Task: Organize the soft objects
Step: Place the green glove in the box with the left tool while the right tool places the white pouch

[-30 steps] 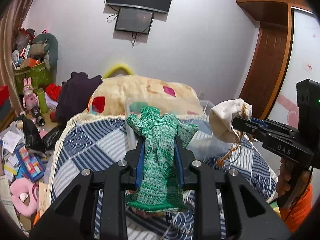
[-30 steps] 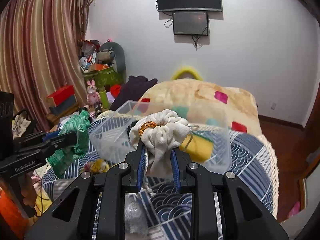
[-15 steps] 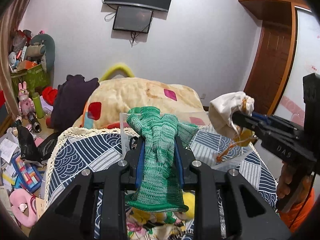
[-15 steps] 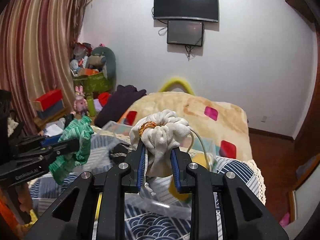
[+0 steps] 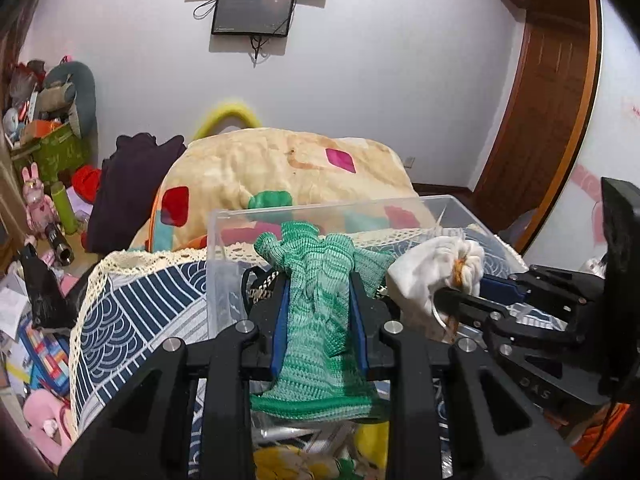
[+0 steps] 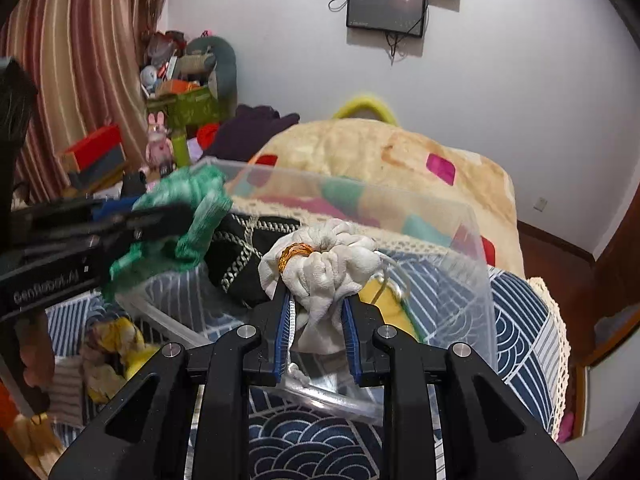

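Your left gripper [image 5: 318,312]: fingers clamp green glove [image 5: 320,320] | your right gripper [image 6: 316,320]: fingers clamp white pouch [image 6: 324,276] | both over clear bin [image 6: 460,248]

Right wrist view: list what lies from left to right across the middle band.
Striped curtain → green knitted glove held by the left gripper → black patterned cloth in the clear bin → white drawstring pouch → wooden door frame.
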`<act>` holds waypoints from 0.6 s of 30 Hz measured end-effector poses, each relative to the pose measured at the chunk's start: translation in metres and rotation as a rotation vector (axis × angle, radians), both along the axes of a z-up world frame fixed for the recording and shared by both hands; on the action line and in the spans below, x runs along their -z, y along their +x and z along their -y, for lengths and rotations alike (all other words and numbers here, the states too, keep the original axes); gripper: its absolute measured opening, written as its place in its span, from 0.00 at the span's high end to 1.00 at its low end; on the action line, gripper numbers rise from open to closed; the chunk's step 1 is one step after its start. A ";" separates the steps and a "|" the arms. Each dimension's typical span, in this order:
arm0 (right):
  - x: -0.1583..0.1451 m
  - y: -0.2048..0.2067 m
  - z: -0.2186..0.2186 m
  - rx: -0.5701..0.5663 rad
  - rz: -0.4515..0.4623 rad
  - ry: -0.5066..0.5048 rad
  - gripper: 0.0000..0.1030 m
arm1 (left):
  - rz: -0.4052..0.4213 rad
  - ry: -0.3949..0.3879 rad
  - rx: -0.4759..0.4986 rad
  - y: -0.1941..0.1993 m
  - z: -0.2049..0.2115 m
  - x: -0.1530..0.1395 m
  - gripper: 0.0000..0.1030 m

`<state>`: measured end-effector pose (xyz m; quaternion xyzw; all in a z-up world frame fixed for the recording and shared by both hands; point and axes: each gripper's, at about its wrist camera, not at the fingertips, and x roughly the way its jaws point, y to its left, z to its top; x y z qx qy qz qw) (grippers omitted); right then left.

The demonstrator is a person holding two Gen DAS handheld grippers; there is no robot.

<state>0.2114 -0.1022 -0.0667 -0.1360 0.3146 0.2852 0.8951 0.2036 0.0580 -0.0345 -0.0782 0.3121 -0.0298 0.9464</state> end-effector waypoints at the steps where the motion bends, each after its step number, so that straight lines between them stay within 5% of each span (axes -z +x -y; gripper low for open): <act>1: -0.001 0.000 0.002 0.000 0.000 0.005 0.78 | 0.001 0.010 0.002 0.002 0.001 0.001 0.74; 12: -0.012 -0.008 0.016 -0.006 -0.008 0.020 0.47 | -0.058 0.011 0.013 0.009 -0.002 0.011 0.65; 18: -0.027 -0.024 0.031 -0.017 0.026 0.051 0.43 | -0.041 0.013 0.027 -0.004 0.000 0.005 0.56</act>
